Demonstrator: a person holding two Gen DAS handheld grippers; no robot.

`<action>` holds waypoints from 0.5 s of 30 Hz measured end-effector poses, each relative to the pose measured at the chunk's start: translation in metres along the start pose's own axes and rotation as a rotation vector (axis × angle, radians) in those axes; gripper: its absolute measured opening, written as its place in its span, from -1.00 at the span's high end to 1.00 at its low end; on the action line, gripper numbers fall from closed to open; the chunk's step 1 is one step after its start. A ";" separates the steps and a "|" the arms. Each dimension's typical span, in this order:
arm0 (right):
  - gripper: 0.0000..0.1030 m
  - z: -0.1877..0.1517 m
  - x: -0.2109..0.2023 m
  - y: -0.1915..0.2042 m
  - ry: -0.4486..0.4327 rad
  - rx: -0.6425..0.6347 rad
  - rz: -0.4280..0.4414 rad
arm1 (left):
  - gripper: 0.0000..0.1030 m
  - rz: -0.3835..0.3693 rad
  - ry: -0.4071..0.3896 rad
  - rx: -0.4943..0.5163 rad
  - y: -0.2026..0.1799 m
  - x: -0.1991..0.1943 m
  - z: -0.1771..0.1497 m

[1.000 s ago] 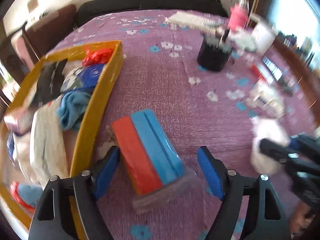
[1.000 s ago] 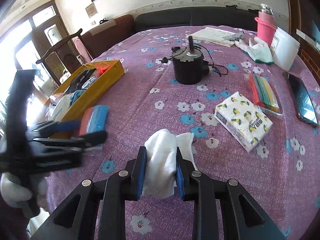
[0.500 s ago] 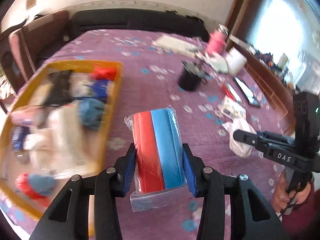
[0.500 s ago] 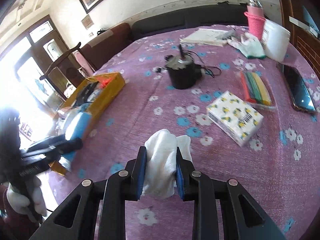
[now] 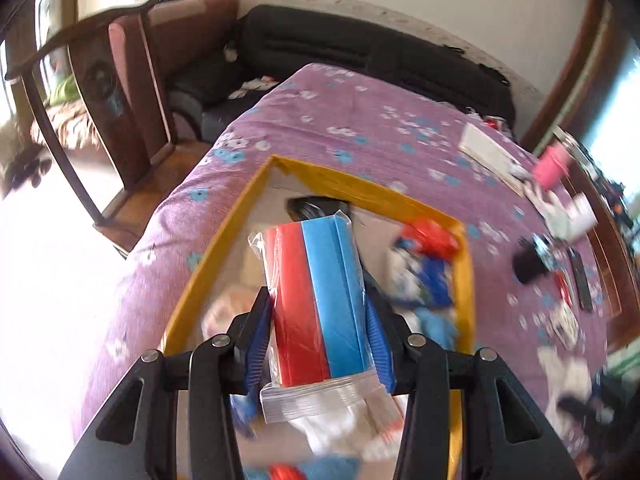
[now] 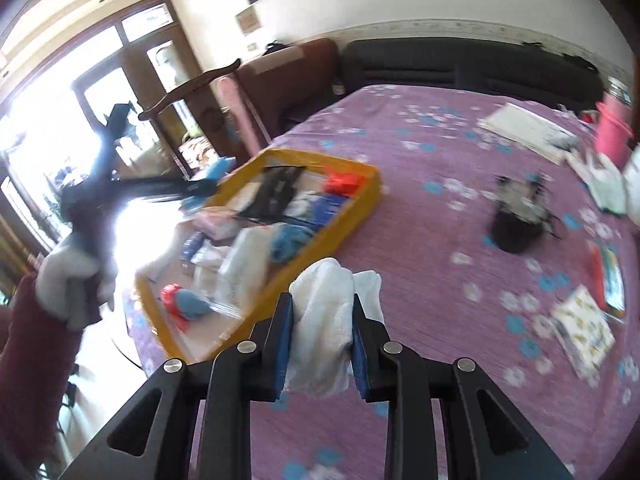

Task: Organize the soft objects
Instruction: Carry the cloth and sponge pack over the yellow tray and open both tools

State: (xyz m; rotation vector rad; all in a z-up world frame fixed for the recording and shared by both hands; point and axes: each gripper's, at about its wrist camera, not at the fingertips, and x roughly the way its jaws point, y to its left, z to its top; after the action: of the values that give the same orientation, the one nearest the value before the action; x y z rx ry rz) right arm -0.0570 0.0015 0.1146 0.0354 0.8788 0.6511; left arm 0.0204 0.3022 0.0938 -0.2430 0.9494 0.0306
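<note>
My left gripper is shut on a clear bag holding red and blue sponge blocks. It hangs above the yellow tray, which holds several soft cloths and bags. My right gripper is shut on a bunched white cloth, raised above the purple flowered tablecloth just right of the tray's near corner. In the right wrist view the left gripper shows as a dark blur over the tray's far side, held by a white-gloved hand.
Right of the tray stand a black round device, a patterned tissue pack, a coloured packet, a notebook and a pink cup. The table edge drops off left of the tray, beside a wooden chair.
The left gripper shut on the sponge bag, lifted it off the cloth and carried it left over the tray. The right gripper rose with the white cloth and swung toward the tray.
</note>
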 end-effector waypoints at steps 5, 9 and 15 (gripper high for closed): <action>0.45 0.016 0.028 0.036 0.042 -0.040 0.082 | 0.14 0.000 0.058 -0.056 0.017 0.044 0.027; 0.44 0.019 0.049 0.064 0.089 -0.077 0.146 | 0.04 -0.021 0.067 -0.106 0.027 0.065 0.034; 0.44 0.009 0.085 0.099 0.178 -0.132 0.203 | -0.19 -0.090 0.058 -0.166 0.038 0.059 0.029</action>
State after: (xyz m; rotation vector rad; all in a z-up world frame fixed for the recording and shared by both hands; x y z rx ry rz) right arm -0.0627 0.1299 0.0895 -0.0535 1.0102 0.9113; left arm 0.0730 0.3410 0.0552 -0.4420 0.9935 0.0202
